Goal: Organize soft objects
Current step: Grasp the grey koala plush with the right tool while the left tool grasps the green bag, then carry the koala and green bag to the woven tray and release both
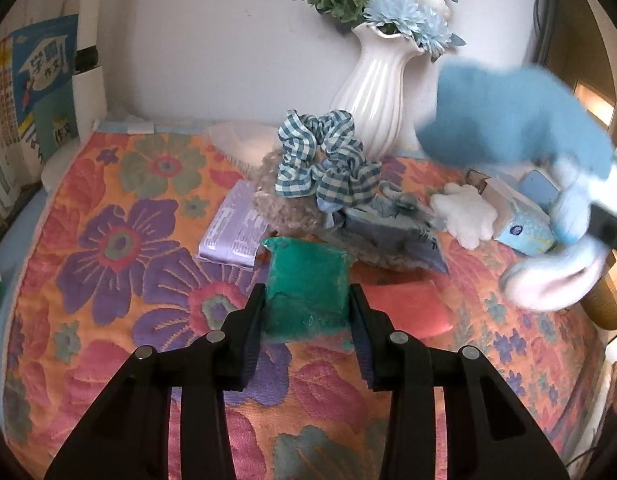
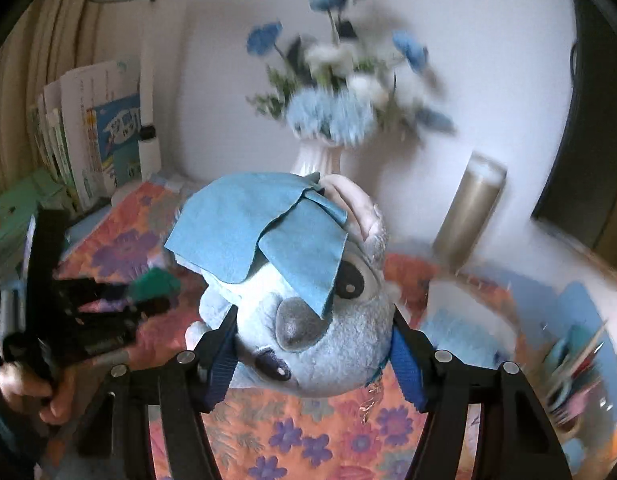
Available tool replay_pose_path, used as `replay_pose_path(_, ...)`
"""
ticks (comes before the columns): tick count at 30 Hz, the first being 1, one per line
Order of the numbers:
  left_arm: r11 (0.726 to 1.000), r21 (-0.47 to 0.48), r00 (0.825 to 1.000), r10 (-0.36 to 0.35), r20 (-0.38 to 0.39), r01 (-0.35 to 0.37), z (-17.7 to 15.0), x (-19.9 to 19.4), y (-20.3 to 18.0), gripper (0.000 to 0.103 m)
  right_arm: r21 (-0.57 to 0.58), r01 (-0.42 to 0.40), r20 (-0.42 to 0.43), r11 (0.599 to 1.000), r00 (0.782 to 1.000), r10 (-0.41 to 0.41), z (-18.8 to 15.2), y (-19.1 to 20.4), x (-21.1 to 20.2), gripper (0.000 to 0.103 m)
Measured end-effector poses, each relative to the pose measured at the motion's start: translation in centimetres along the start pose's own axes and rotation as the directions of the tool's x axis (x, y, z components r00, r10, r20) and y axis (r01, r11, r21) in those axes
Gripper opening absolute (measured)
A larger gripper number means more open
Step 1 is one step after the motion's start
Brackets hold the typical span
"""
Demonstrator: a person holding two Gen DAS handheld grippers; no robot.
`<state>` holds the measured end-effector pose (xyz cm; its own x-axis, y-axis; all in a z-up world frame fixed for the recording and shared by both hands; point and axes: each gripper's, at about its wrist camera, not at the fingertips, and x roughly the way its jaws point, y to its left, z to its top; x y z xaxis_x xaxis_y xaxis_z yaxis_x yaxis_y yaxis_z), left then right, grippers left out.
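A green soft pack (image 1: 306, 288) lies on the floral tablecloth (image 1: 108, 240), and my left gripper (image 1: 307, 300) is shut on its near end, a pad pressing each side. In the right wrist view the same pack (image 2: 154, 282) shows in that gripper (image 2: 148, 296), held by a person's hand (image 2: 28, 388). My right gripper (image 2: 314, 340) is shut on the head of a pale blue plush toy (image 2: 328, 344), and a blue cloth (image 2: 252, 236) is draped over the toy. In the left wrist view the plush (image 1: 556, 256) and cloth (image 1: 508, 112) appear blurred above the table's right side.
A heap behind the green pack holds a checked scrunchie (image 1: 324, 156), a fluffy brown piece (image 1: 276, 200), a purple packet (image 1: 232, 232) and a white fluffy star (image 1: 464, 212). A pink pad (image 1: 408, 308) lies to the right. A white vase (image 1: 372, 92), books (image 1: 40, 88) and a metal cylinder (image 2: 468, 208) stand at the back.
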<state>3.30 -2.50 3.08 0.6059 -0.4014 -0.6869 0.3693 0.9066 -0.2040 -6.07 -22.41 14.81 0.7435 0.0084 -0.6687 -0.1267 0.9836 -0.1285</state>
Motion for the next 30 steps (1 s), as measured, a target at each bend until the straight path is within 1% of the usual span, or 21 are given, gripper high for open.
replay_pose_path(2,1.0,0.007,1.0,-0.003,0.006,0.003,-0.1,0.0,-0.1,0.036,0.005,0.011,-0.036,1.0,0.999,-0.011,0.5,0.2,0.2,0.066)
replay_pose_path(3,1.0,0.012,1.0,-0.008,0.008,0.008,-0.2,0.0,-0.1,0.036,0.011,0.025,-0.093,1.0,0.995,-0.024,0.3,0.1,0.9,0.066)
replay_pose_path(4,1.0,0.014,1.0,-0.011,0.008,0.011,-0.2,0.0,-0.3,0.036,0.031,0.03,-0.189,0.999,0.982,-0.024,-0.2,-0.2,1.8,0.066)
replay_pose_path(5,1.0,0.013,1.0,-0.012,0.008,0.012,-0.1,0.1,-0.2,0.036,0.066,-0.001,-0.26,0.998,0.965,0.018,-0.8,-0.5,2.5,0.066)
replay_pose_path(6,1.0,0.009,1.0,-0.015,0.007,0.015,-0.1,0.1,-0.2,0.036,0.121,-0.065,-0.323,0.991,0.941,0.101,-1.6,-1.1,3.1,0.066)
replay_pose_path(7,1.0,0.006,1.0,-0.018,0.008,0.018,-0.1,0.0,-0.2,0.036,0.186,-0.136,-0.384,0.973,0.902,0.199,-2.6,-1.8,3.6,0.066)
replay_pose_path(8,1.0,0.002,1.0,-0.023,0.009,0.023,-0.2,-0.1,-0.1,0.036,0.232,-0.173,-0.428,0.957,0.866,0.26,-3.6,-2.3,4.0,0.066)
replay_pose_path(9,1.0,-0.002,1.0,-0.028,0.01,0.028,-0.2,-0.2,-0.1,0.036,0.245,-0.168,-0.451,0.955,0.852,0.266,-4.3,-2.7,4.0,0.066)
replay_pose_path(12,1.0,-0.005,0.999,-0.03,0.011,0.03,-0.2,-0.4,0.0,0.036,0.208,-0.087,-0.483,0.974,0.857,0.179,-5.3,-3.5,3.6,0.066)
replay_pose_path(13,1.0,-0.004,1.0,-0.029,0.012,0.029,-0.2,-0.4,0.0,0.036,0.231,-0.091,-0.472,0.969,0.86,0.193,-5.2,-3.9,3.4,0.066)
replay_pose_path(14,1.0,-0.003,1.0,-0.028,0.011,0.028,-0.2,-0.3,0.1,0.036,0.273,-0.115,-0.434,0.955,0.871,0.229,-4.7,-4.4,2.9,0.066)
replay_pose_path(16,1.0,-0.002,1.0,-0.025,0.012,0.025,-0.2,-0.4,0.2,0.036,0.317,-0.178,-0.287,0.932,0.918,0.273,-2.6,-5.0,0.7,0.066)
replay_pose_path(18,1.0,-0.002,1.0,-0.027,0.011,0.027,-0.1,-0.3,0.2,0.036,0.264,-0.18,-0.166,0.947,0.959,0.229,-0.7,-4.3,-1.1,0.066)
replay_pose_path(19,1.0,-0.002,1.0,-0.026,0.01,0.027,-0.2,-0.3,0.2,0.036,0.211,-0.127,-0.193,0.969,0.967,0.168,-0.1,-3.9,-0.8,0.066)
replay_pose_path(20,1.0,-0.003,1.0,-0.027,0.009,0.027,-0.1,-0.2,0.3,0.036,0.203,-0.105,-0.266,0.974,0.951,0.158,-0.2,-3.9,0.3,0.066)
replay_pose_path(21,1.0,-0.003,1.0,-0.028,0.009,0.028,-0.1,-0.3,0.3,0.036,0.208,-0.103,-0.381,0.973,0.907,0.178,-1.2,-3.8,2.2,0.066)
replay_pose_path(22,1.0,-0.003,1.0,-0.028,0.01,0.028,-0.1,-0.3,0.3,0.036,0.208,-0.106,-0.448,0.972,0.873,0.191,-2.2,-3.7,3.2,0.066)
replay_pose_path(23,1.0,-0.001,1.0,-0.028,0.009,0.029,-0.1,-0.3,0.3,0.036,0.193,-0.099,-0.488,0.976,0.854,0.183,-3.3,-3.5,3.8,0.066)
replay_pose_path(26,1.0,0.007,1.0,-0.029,0.006,0.029,-0.1,-0.3,0.1,0.036,0.187,-0.099,-0.5,0.977,0.847,0.182,-4.9,-3.4,3.1,0.066)
replay_pose_path(28,0.999,0.009,1.0,-0.031,0.004,0.03,-0.1,-0.2,0.0,0.036,0.239,-0.124,-0.472,0.963,0.852,0.227,-5.0,-4.2,2.6,0.066)
replay_pose_path(30,0.999,0.009,0.999,-0.033,0.005,0.033,-0.1,-0.3,0.1,0.036,0.28,-0.12,-0.448,0.952,0.861,0.24,-5.4,-4.9,2.4,0.067)
